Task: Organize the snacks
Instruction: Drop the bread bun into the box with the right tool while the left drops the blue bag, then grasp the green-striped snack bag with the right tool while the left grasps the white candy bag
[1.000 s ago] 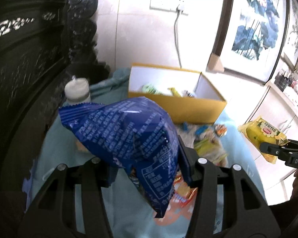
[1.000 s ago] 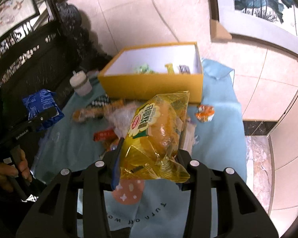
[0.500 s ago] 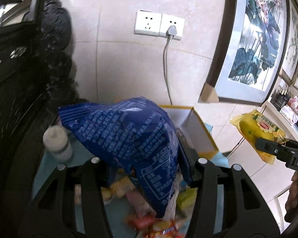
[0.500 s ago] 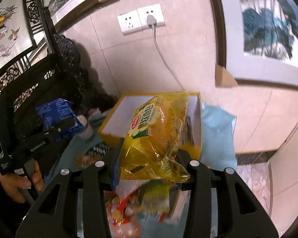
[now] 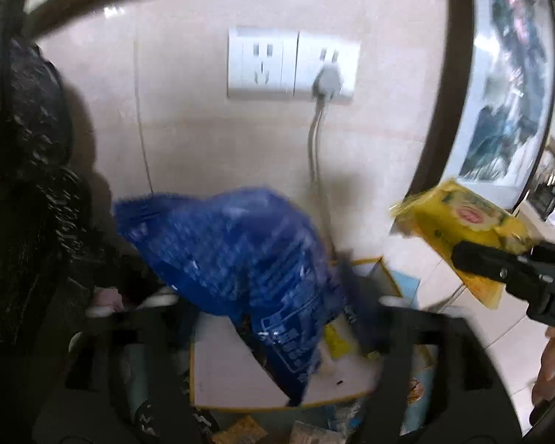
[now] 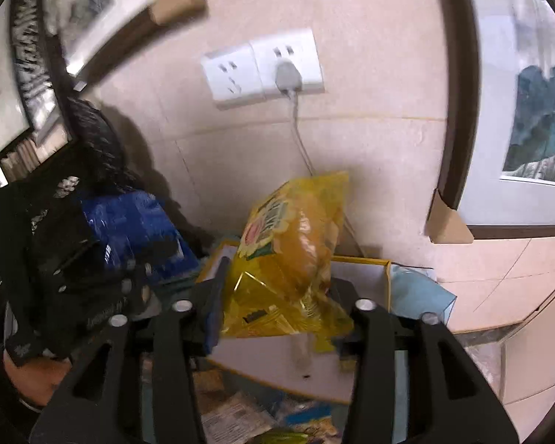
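My left gripper is shut on a blue snack bag and holds it over the open yellow box. My right gripper is shut on a yellow snack bag, also above the yellow box. The yellow bag and right gripper show at the right of the left wrist view. The blue bag shows at the left of the right wrist view. Small snacks lie inside the box, partly hidden by the bags.
A tiled wall with a double socket and plugged cord stands just behind the box. Dark carved furniture rises at the left. Framed paintings lean at the right. Loose snack packets lie on the blue cloth.
Both grippers have moved forward and up toward the wall with their bags, from over the loose snacks to above the yellow box. The view is blurred with motion.
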Action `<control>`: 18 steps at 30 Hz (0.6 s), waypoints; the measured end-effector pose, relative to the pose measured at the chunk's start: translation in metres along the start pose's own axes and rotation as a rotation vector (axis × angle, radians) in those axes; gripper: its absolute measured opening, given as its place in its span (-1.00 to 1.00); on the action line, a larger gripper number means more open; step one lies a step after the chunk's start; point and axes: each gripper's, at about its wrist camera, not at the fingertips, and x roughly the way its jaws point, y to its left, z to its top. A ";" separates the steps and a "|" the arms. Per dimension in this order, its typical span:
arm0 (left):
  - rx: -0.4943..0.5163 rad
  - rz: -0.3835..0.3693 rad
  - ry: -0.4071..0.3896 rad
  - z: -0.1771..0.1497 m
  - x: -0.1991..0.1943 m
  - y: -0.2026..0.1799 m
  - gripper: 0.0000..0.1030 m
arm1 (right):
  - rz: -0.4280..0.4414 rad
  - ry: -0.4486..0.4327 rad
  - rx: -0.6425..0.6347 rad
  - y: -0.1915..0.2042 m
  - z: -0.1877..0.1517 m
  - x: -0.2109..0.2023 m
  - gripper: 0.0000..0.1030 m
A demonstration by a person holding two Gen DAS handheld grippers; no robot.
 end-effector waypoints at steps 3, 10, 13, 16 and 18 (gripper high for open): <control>-0.020 0.039 0.075 -0.018 0.019 0.010 0.90 | -0.091 0.057 0.031 -0.013 -0.010 0.023 0.24; -0.075 0.070 0.152 -0.106 0.014 0.044 0.90 | -0.096 0.156 0.074 -0.030 -0.094 0.027 0.24; -0.138 0.056 0.194 -0.148 0.003 0.058 0.90 | -0.073 0.197 0.120 -0.032 -0.136 0.020 0.24; -0.138 0.049 0.229 -0.190 -0.011 0.059 0.90 | -0.078 0.264 0.125 -0.029 -0.181 0.016 0.24; -0.117 0.042 0.248 -0.218 -0.020 0.057 0.90 | -0.075 0.300 0.129 -0.027 -0.206 0.013 0.24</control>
